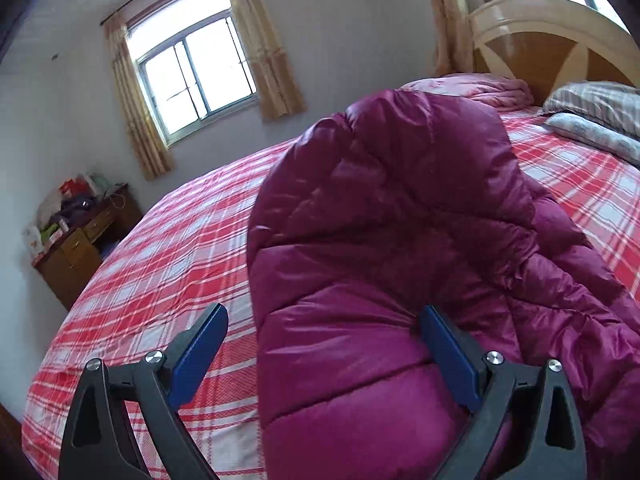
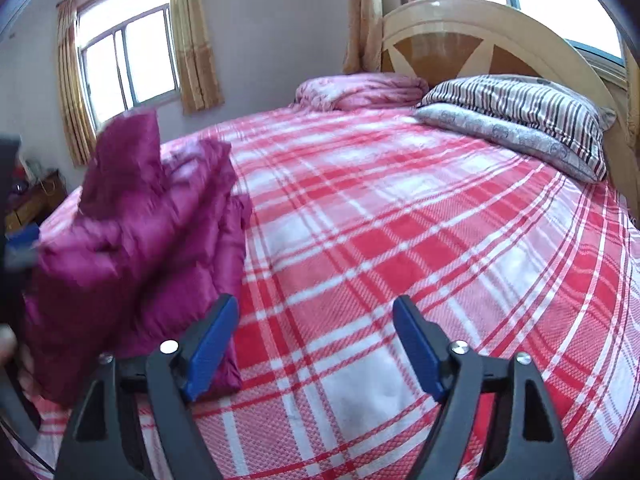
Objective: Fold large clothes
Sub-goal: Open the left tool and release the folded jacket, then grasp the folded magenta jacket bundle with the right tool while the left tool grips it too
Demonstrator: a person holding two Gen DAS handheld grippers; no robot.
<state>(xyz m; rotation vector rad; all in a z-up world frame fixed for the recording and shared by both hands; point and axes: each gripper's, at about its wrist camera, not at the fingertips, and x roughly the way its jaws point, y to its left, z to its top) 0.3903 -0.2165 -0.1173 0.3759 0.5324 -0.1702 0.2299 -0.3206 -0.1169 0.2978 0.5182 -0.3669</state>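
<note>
A puffy magenta down jacket (image 1: pixel 380 200) lies bunched on the red-and-white plaid bedsheet (image 1: pixel 160 260). In the left wrist view my left gripper (image 1: pixel 324 309) stands wide open over the jacket's near edge. Its right blue pad (image 1: pixel 448 356) rests against the fabric and its left pad (image 1: pixel 200 352) hangs over bare sheet. In the right wrist view the jacket (image 2: pixel 132 216) is heaped at the left, partly blurred. My right gripper (image 2: pixel 316 300) is open above the plaid sheet (image 2: pixel 400 220) with nothing between its fingers. Its left finger (image 2: pixel 208 348) overlaps the jacket's right edge.
A striped pillow (image 2: pixel 520 108) on a grey patterned pillow (image 2: pixel 508 140) and a folded pink quilt (image 2: pixel 360 90) lie by the wooden headboard (image 2: pixel 460 24). A cluttered wooden desk (image 1: pixel 80 236) stands beyond the bed's far corner. Curtained windows (image 1: pixel 192 68) line the walls.
</note>
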